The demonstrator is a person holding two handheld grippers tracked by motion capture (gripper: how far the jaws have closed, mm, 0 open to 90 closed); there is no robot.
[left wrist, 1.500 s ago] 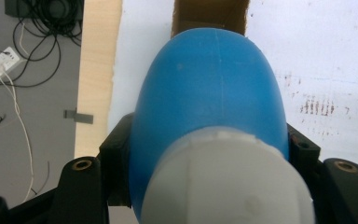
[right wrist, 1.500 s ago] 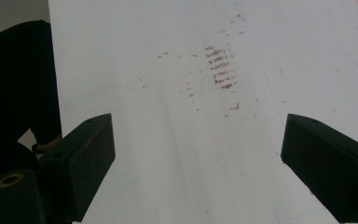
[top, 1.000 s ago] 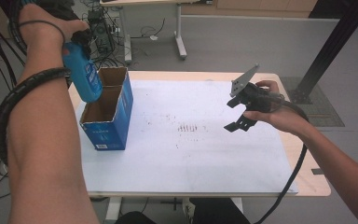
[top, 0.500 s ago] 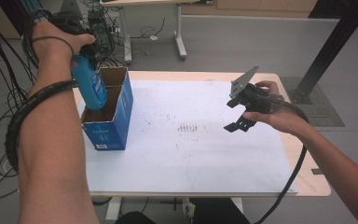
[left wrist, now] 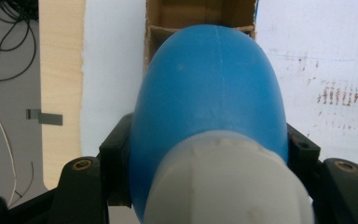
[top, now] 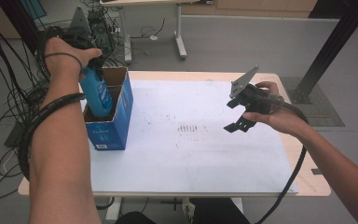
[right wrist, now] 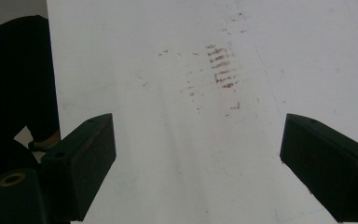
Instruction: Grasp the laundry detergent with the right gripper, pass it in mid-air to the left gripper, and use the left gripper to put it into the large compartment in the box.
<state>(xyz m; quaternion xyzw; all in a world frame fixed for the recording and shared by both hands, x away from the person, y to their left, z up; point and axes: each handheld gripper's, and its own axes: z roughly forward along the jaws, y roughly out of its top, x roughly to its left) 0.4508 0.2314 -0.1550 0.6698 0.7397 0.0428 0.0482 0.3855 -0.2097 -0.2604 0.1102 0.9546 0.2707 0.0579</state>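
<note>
A blue bottle point(top: 96, 93) with a pale cap end point(left wrist: 228, 182) is clamped between the jaws of my left gripper point(left wrist: 209, 149). Its lower half has sunk into the open blue cardboard box point(top: 121, 116) at the table's left. In the left gripper view the box's brown inside point(left wrist: 200, 16) lies straight beyond the bottle. My right gripper point(top: 238, 114) hovers over the right part of the white sheet point(top: 191, 154), jaws wide apart with nothing between them. The right gripper view shows its pads point(right wrist: 91, 149) above the bare sheet.
The white sheet carries a patch of brown smudges point(top: 186, 127). The wooden table edge point(top: 307, 182) shows at the right and front. Black cables point(top: 9, 93) hang left of the table; a dark post point(top: 331, 51) stands at back right.
My left hand has come down, lowering the blue bottle from above the box into its opening. The right gripper has stayed where it was.
</note>
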